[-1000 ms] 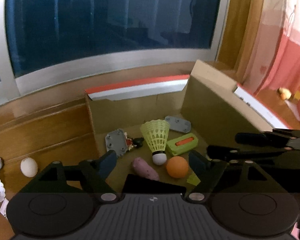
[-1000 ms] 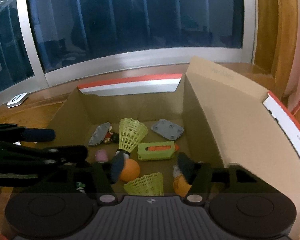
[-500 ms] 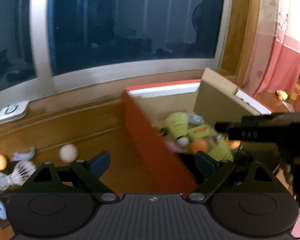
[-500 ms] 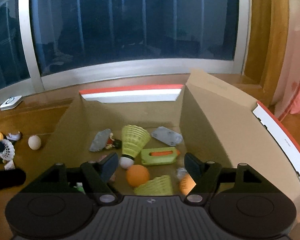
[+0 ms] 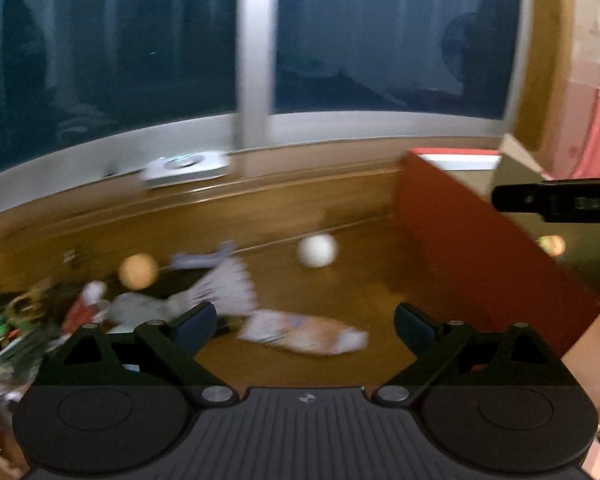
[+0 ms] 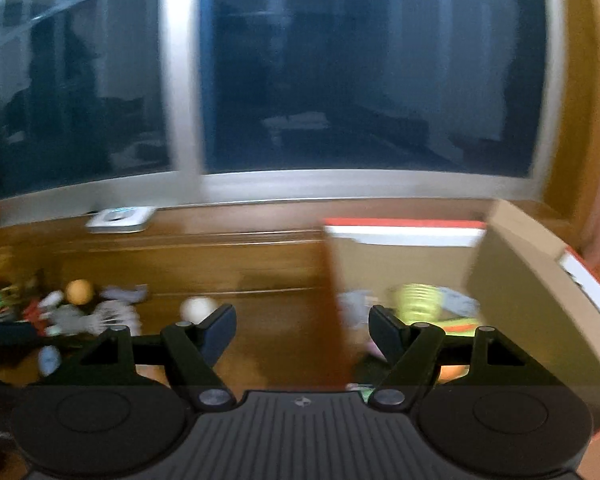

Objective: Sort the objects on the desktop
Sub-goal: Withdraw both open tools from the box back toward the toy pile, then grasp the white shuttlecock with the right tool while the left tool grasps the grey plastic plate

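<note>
Left gripper [image 5: 305, 320]: jaws spread wide with nothing between them, held over the brown wooden desktop [image 5: 268, 216].
Right gripper [image 6: 302, 330]: jaws wide apart and empty, straddling the red-sided near wall of the open cardboard box [image 6: 512, 292].
Below the left jaws: a flat white and orange crinkled wrapper [image 5: 304, 332] lies on the wood between the two fingers, blurred.
Beyond the left jaws: a white feather shuttlecock [image 5: 224, 292] on its side, a round white ball [image 5: 317, 251] farther back, and a round orange ball [image 5: 138, 271] to the left.
Left edge: a heap of small mixed things [image 5: 16, 320], too blurred to name.
Box contents: in the right wrist view a yellow-green plastic shuttlecock [image 6: 418, 300] and other smeared items lie inside.
Box position: at the right of the loose pile, well apart from it.
Back ledge: a flat white square device [image 6: 120, 218] sits under the dark window [image 6: 340, 80].
</note>
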Tool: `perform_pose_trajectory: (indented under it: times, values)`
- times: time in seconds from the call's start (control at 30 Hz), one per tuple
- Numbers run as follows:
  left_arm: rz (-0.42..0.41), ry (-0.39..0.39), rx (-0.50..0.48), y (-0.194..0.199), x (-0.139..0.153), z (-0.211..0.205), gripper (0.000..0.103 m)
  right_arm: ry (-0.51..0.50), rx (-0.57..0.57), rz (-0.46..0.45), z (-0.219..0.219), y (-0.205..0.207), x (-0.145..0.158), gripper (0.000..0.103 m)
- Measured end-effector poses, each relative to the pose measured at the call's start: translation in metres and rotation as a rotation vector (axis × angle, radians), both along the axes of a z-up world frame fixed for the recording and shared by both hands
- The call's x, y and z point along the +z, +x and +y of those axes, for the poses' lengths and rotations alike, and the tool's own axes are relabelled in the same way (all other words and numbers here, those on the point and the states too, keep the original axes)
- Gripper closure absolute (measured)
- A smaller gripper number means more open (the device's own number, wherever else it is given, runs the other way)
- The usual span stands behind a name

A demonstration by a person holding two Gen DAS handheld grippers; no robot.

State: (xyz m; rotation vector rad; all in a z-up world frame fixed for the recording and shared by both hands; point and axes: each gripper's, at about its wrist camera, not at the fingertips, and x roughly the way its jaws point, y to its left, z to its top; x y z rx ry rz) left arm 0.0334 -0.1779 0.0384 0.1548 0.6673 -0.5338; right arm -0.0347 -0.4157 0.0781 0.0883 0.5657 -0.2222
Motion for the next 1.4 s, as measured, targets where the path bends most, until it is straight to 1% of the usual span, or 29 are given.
perform_pose_trajectory:
  times: [0.1, 0.17, 0.4, 0.57, 0.63, 0.73, 0.83, 0.9, 1.0, 1.03, 1.1, 1.2, 1.23, 1.27, 1.3, 1.33, 1.37, 1.4]
  values:
    - [0.013, 0.005, 0.036, 0.011, -0.007, 0.03, 0.007, 0.007, 0.087, 0.008, 0.038, 0.01, -0.002, 0.026]
    - [0.026, 0.007, 0.061, 0.02, -0.012, 0.047, 0.007, 0.01, 0.134, 0.03, 0.06, 0.018, -0.009, 0.026]
    - [0.044, 0.025, 0.119, 0.047, -0.026, 0.088, 0.007, 0.055, 0.227, 0.122, 0.11, 0.053, -0.043, 0.026]
    - [0.046, 0.05, 0.146, 0.06, -0.036, 0.103, 0.007, 0.082, 0.274, 0.153, 0.132, 0.063, -0.065, 0.026]
    - [0.062, 0.055, 0.149, 0.065, -0.041, 0.106, 0.007, 0.082, 0.298, 0.163, 0.139, 0.07, -0.074, 0.027]
    - [0.063, 0.063, 0.166, 0.069, -0.046, 0.111, 0.007, 0.082, 0.329, 0.171, 0.148, 0.082, -0.085, 0.028]
    - [0.065, 0.056, 0.19, 0.073, -0.05, 0.117, 0.007, 0.083, 0.358, 0.171, 0.151, 0.094, -0.09, 0.029]
    - [0.065, 0.05, 0.205, 0.077, -0.051, 0.119, 0.007, 0.097, 0.365, 0.17, 0.151, 0.107, -0.091, 0.031]
    - [0.06, 0.052, 0.225, 0.084, -0.051, 0.12, 0.007, 0.153, 0.372, 0.171, 0.151, 0.132, -0.093, 0.034]
    - [0.059, 0.054, 0.23, 0.086, -0.051, 0.121, 0.007, 0.164, 0.375, 0.17, 0.151, 0.139, -0.095, 0.036]
    - [0.053, 0.059, 0.235, 0.089, -0.051, 0.12, 0.007, 0.172, 0.385, 0.176, 0.155, 0.155, -0.1, 0.038]
    - [0.037, 0.078, 0.246, 0.095, -0.051, 0.119, 0.007, 0.172, 0.403, 0.194, 0.161, 0.173, -0.109, 0.047]
    - [0.031, 0.084, 0.25, 0.097, -0.051, 0.118, 0.007, 0.174, 0.406, 0.204, 0.162, 0.176, -0.112, 0.053]
    - [0.028, 0.089, 0.254, 0.099, -0.051, 0.118, 0.007, 0.175, 0.409, 0.215, 0.163, 0.18, -0.116, 0.063]
    - [0.026, 0.093, 0.257, 0.101, -0.051, 0.118, 0.007, 0.177, 0.411, 0.225, 0.164, 0.183, -0.119, 0.068]
    - [0.026, 0.097, 0.259, 0.104, -0.052, 0.117, 0.007, 0.176, 0.409, 0.231, 0.164, 0.184, -0.121, 0.08]
    - [0.027, 0.099, 0.26, 0.107, -0.052, 0.115, 0.007, 0.173, 0.408, 0.234, 0.164, 0.185, -0.123, 0.083]
    - [0.027, 0.098, 0.258, 0.109, -0.052, 0.113, 0.007, 0.171, 0.41, 0.226, 0.165, 0.185, -0.124, 0.084]
